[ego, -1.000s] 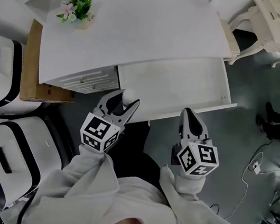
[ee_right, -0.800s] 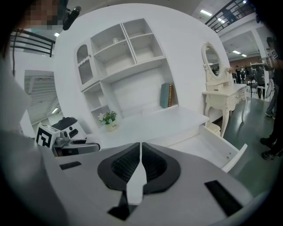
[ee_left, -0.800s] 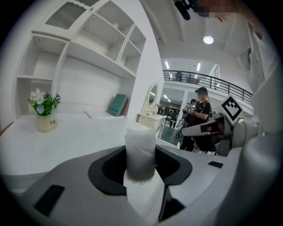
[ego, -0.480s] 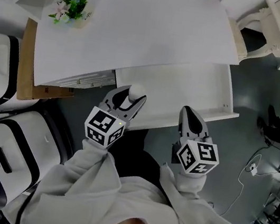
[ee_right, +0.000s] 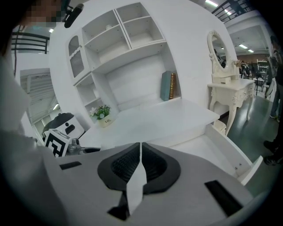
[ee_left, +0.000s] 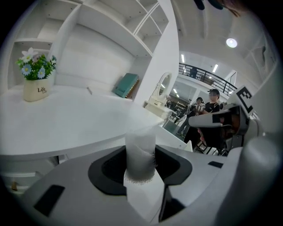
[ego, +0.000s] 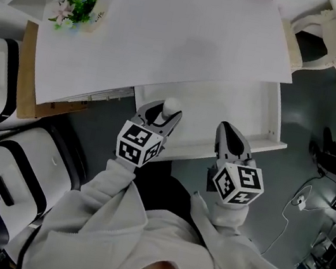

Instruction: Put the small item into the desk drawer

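Observation:
My left gripper (ego: 162, 115) is shut on a small white cylinder-shaped item (ego: 172, 105), which stands up between the jaws (ee_left: 140, 152). It hangs over the left front part of the open white desk drawer (ego: 248, 116). My right gripper (ego: 230, 138) is shut with nothing in it, its jaws pressed together (ee_right: 139, 167), just above the drawer's front edge. The drawer (ee_right: 221, 152) shows bare white inside.
The white desk top (ego: 165, 40) carries a small flower pot (ego: 74, 8) at its far left. White-and-black machines (ego: 13, 174) stand left of me. A white dressing table (ee_right: 227, 95) stands to the right, with cables on the grey floor (ego: 301, 199).
My left gripper has moved right and forward with the item, from the drawer's left corner to over its inside. The right gripper has hardly moved.

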Demonstrator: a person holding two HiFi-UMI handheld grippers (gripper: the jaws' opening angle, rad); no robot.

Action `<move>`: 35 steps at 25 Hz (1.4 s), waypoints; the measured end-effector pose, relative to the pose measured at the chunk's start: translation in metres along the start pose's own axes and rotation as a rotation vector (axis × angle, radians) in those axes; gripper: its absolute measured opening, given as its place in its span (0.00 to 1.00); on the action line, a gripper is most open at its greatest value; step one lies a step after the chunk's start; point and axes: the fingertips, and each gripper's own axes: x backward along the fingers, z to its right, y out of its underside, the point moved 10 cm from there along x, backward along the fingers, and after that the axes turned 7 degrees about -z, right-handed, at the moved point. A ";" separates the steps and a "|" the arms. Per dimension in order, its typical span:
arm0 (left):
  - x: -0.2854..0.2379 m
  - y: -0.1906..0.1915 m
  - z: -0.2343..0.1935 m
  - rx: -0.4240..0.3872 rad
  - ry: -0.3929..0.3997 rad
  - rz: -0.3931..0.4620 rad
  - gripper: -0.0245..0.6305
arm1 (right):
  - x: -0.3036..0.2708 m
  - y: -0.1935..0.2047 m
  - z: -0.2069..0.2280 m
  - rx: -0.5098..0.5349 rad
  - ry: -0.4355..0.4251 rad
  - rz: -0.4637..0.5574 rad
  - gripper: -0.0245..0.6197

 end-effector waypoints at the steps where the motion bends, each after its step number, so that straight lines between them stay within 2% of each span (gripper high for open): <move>1: -0.008 0.003 -0.001 0.006 -0.003 -0.016 0.33 | -0.002 -0.001 0.002 0.003 0.002 -0.006 0.10; 6: -0.044 0.016 -0.006 0.073 -0.017 -0.119 0.33 | -0.014 -0.004 0.010 0.018 0.017 -0.029 0.10; 12: -0.080 0.030 -0.015 0.202 -0.071 -0.174 0.33 | -0.026 -0.005 0.013 0.009 0.023 -0.057 0.10; 16: -0.097 0.033 -0.021 0.207 -0.133 -0.200 0.33 | -0.031 -0.005 0.013 0.016 0.020 -0.074 0.10; 27: -0.120 0.043 -0.053 0.268 -0.233 -0.248 0.33 | -0.039 0.003 0.018 0.017 0.035 -0.123 0.10; 35: -0.135 0.043 -0.065 0.287 -0.247 -0.278 0.33 | -0.039 0.008 0.024 0.001 0.045 -0.136 0.10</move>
